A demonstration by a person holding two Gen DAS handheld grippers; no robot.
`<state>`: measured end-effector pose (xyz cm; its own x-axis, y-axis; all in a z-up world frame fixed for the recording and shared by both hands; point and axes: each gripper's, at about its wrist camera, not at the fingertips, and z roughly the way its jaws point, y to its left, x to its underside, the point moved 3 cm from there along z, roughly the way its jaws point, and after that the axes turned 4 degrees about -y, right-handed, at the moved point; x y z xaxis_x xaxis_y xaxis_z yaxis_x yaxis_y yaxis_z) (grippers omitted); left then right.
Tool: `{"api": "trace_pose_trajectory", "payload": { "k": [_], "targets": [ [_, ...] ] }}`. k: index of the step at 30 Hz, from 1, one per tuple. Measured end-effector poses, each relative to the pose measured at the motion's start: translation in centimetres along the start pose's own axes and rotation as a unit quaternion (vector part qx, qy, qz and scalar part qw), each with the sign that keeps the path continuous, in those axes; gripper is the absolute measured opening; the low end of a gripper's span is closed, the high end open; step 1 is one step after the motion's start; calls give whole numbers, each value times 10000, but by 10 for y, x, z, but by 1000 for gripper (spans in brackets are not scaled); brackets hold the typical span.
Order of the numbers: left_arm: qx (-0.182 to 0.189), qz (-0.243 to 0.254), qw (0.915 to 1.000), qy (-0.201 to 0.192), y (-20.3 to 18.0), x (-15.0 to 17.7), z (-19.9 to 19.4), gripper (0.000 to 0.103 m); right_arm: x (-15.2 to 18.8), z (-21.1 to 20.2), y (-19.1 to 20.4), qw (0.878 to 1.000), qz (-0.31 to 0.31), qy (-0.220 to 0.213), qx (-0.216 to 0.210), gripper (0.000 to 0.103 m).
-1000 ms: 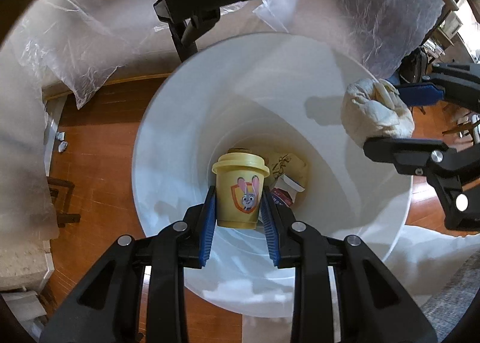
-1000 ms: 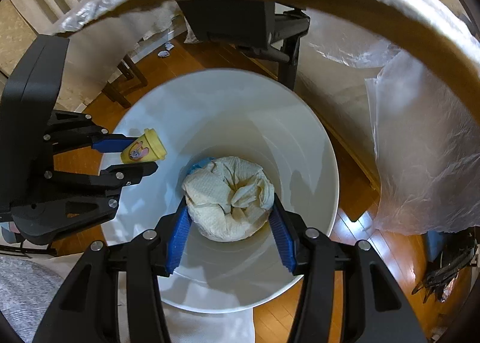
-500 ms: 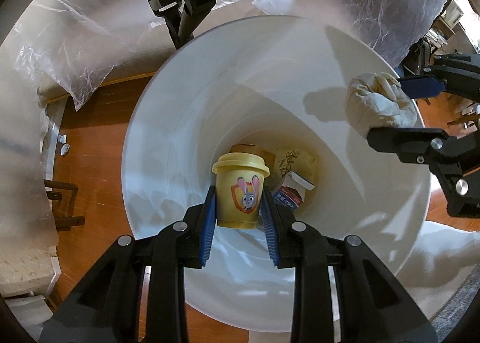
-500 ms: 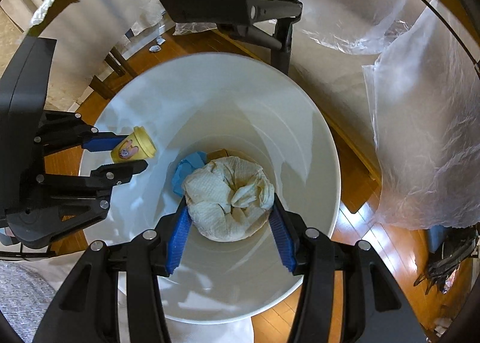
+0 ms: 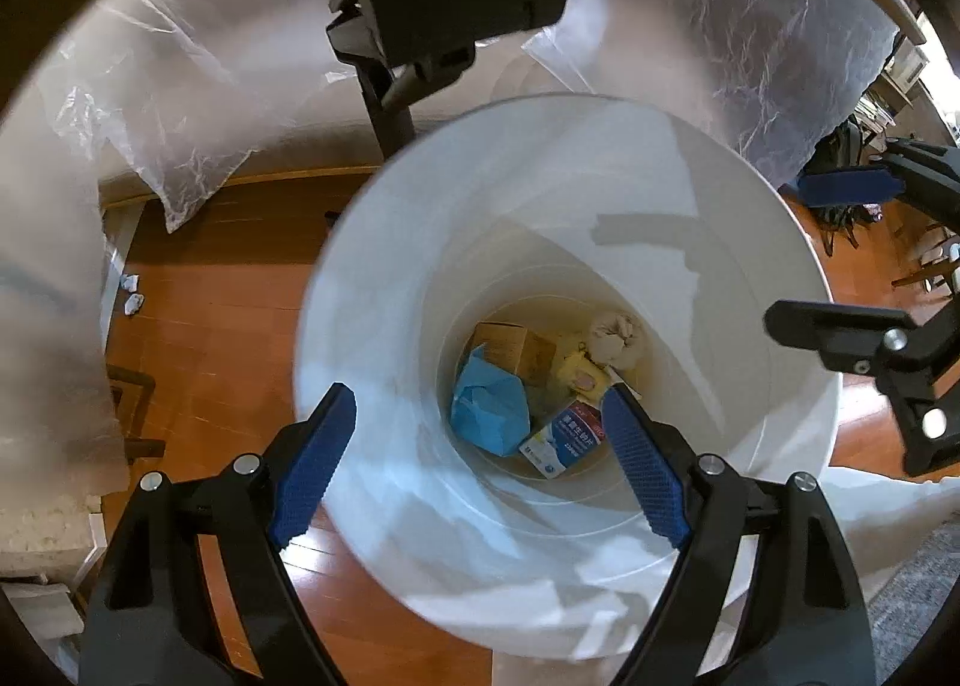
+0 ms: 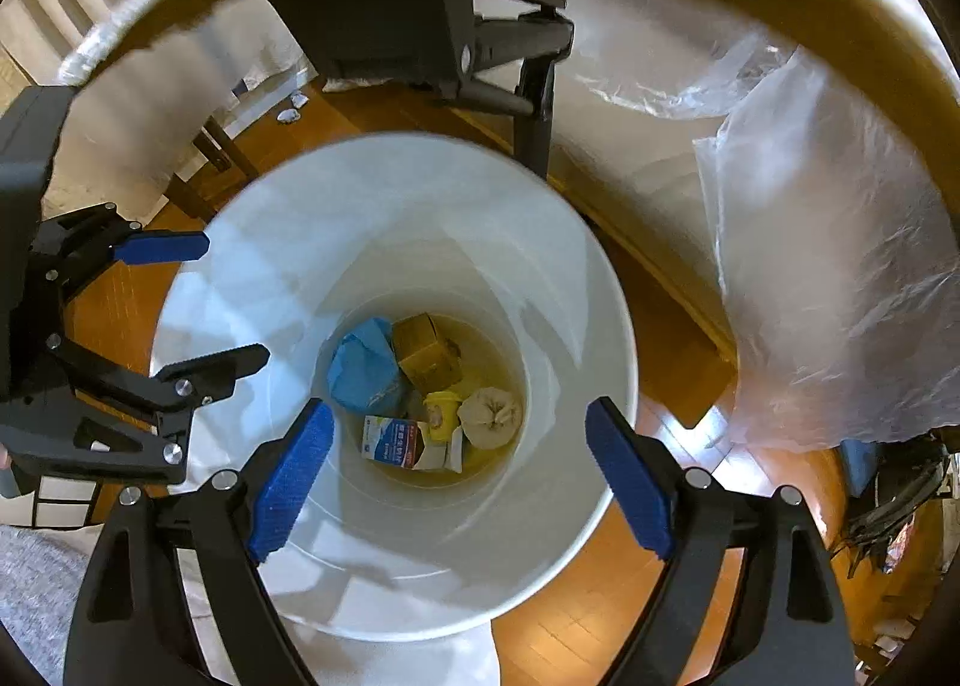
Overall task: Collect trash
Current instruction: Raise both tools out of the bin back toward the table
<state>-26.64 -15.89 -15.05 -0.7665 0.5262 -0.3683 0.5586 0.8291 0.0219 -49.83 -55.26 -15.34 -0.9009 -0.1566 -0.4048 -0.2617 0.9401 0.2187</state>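
A white trash bin (image 5: 384, 446) (image 6: 576, 278) stands on the wood floor below both grippers. At its bottom lie a yellow cup (image 6: 441, 413) (image 5: 579, 371), a crumpled paper ball (image 6: 492, 416) (image 5: 615, 332), a blue wad (image 6: 363, 371) (image 5: 489, 410), a brown box (image 6: 423, 353) (image 5: 510, 347) and a small carton (image 6: 390, 440) (image 5: 564, 440). My left gripper (image 5: 480, 458) is open and empty over the bin's near side. My right gripper (image 6: 459, 473) is open and empty over the bin. Each gripper shows in the other's view, the right one (image 5: 840, 248) and the left one (image 6: 192, 302).
Clear plastic sheets (image 5: 720, 26) (image 6: 840, 266) hang from the table above. A black stand leg (image 5: 390, 104) (image 6: 534, 110) rises behind the bin. Small crumpled scraps (image 5: 132, 293) (image 6: 291, 107) lie on the floor by the wall. A grey rug (image 5: 918, 614) lies near.
Both grippers opened. The yellow cup dropped from the left one and the paper ball from the right one; both now lie at the bottom of the bin.
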Motion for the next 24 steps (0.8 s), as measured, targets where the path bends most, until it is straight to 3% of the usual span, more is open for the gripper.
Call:
{"api": "trace_pose_trajectory", "payload": {
  "k": [5,9,12,14,17,21,24],
  "targets": [
    [1,106,9996,-276,0,-4,-42,85,-9,-58,10,9984,-265,-496,-96,85],
    [126,489,9953,-831,-4,-14,-103,86,-26,-121,22,9892,-760,-1240,-179,90],
    [217,783,9863,-1436,-4,-28,-150,98,-48,-157,22,9773,-1007,-1862,28,97],
    [45,846,9786,-1878,3,-41,-172,101,-64,-167,15,9715,-1020,-2139,85,99],
    [-300,683,9716,-2245,23,-68,-184,101,-93,-165,1,9682,-919,-2318,216,99],
    [-842,217,9710,-2226,55,-107,-175,101,-134,-152,-27,9710,-494,-2286,503,99],
    [-1002,-26,9703,-2201,67,-131,-164,101,-168,-134,-51,9732,-117,-2189,695,99]
  ]
}}
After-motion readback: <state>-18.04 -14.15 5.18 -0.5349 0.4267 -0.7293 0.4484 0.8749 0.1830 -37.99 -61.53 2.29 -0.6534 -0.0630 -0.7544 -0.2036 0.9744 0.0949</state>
